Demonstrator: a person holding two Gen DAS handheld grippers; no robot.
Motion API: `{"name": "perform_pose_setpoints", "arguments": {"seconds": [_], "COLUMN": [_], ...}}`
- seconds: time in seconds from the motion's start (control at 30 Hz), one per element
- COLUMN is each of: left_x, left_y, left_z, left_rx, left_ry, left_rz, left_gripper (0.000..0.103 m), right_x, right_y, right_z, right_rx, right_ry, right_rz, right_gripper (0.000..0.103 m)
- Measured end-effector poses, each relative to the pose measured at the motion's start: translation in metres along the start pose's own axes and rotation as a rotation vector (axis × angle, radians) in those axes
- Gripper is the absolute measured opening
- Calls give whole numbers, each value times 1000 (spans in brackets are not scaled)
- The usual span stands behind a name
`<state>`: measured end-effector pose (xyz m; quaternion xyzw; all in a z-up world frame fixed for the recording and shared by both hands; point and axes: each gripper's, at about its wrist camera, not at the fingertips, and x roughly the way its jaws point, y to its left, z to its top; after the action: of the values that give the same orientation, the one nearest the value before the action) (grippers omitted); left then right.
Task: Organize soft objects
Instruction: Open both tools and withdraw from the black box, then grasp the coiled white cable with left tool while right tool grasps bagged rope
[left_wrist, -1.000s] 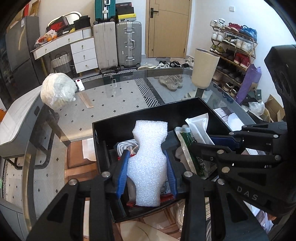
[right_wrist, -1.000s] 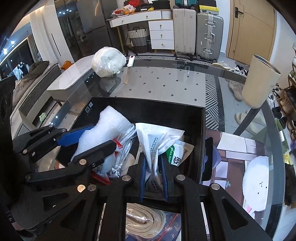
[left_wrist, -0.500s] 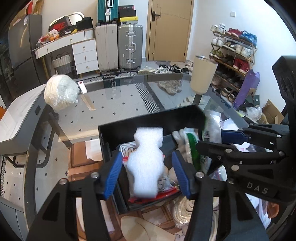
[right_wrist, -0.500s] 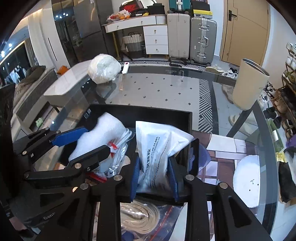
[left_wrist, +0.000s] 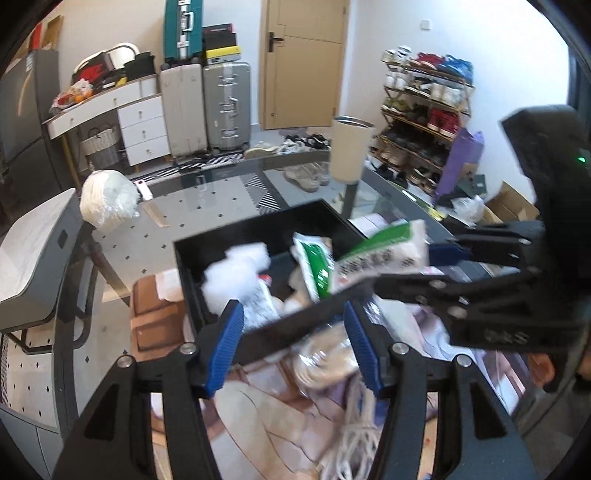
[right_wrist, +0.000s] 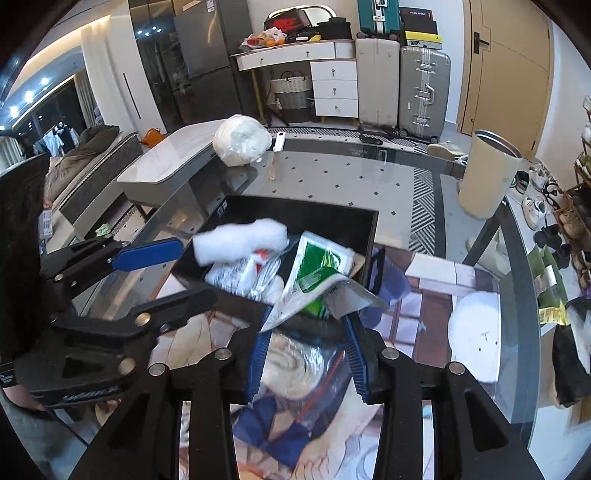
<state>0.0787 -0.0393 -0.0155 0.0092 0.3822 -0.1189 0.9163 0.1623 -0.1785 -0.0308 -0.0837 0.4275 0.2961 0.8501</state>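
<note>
A black bin (left_wrist: 255, 229) (right_wrist: 303, 212) stands on the glass table. In it lie a white foam piece (left_wrist: 236, 275) (right_wrist: 240, 242) and a green-and-white plastic packet (left_wrist: 376, 254) (right_wrist: 317, 273), which leans over the near rim. My left gripper (left_wrist: 293, 343) is open and empty, just short of the bin's near wall. My right gripper (right_wrist: 306, 354) is open and empty, also pulled back from the bin. A bag of coiled rope (left_wrist: 328, 354) (right_wrist: 295, 365) lies on the table under both grippers.
A white bundle in plastic (left_wrist: 107, 201) (right_wrist: 242, 140) sits at the table's far left. A beige cylinder bin (left_wrist: 349, 147) (right_wrist: 487, 173) stands beyond the far edge. A white round pad (right_wrist: 474, 336) lies right of the bin.
Both grippers opened, let go of the foam piece and the packet in the bin, and drew back toward me. The packet tipped over the bin's near rim.
</note>
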Motion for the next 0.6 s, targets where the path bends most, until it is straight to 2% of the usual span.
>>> {"name": "perform_pose_setpoints", "arguments": {"seconds": [0.13, 0.27, 0.33, 0.4, 0.47, 0.53, 0.6], "left_x": [7, 15, 14, 12, 8, 5, 3], "left_y": [2, 15, 17, 15, 14, 11, 8], "left_z": [-1, -2, -4, -6, -9, -12, -13], "left_rx": [-2, -58, -60, -55, -51, -40, -29], "left_ry": [14, 35, 34, 29, 24, 27, 31], "left_rz": [22, 34, 41, 41, 33, 20, 11], "left_gripper": [57, 57, 57, 57, 57, 57, 57], "right_x": [7, 18, 29, 37, 42, 40, 33], "right_y": [-5, -3, -6, -7, -6, -6, -5], "right_z": [-2, 20, 26, 28, 27, 26, 24], "right_rx": [11, 7, 42, 75, 90, 103, 89], "right_ry": [-7, -56, -32, 7, 32, 5, -6], "right_rz": [17, 37, 39, 36, 65, 94, 89], "right_gripper": [39, 39, 39, 49, 75, 80, 80]}}
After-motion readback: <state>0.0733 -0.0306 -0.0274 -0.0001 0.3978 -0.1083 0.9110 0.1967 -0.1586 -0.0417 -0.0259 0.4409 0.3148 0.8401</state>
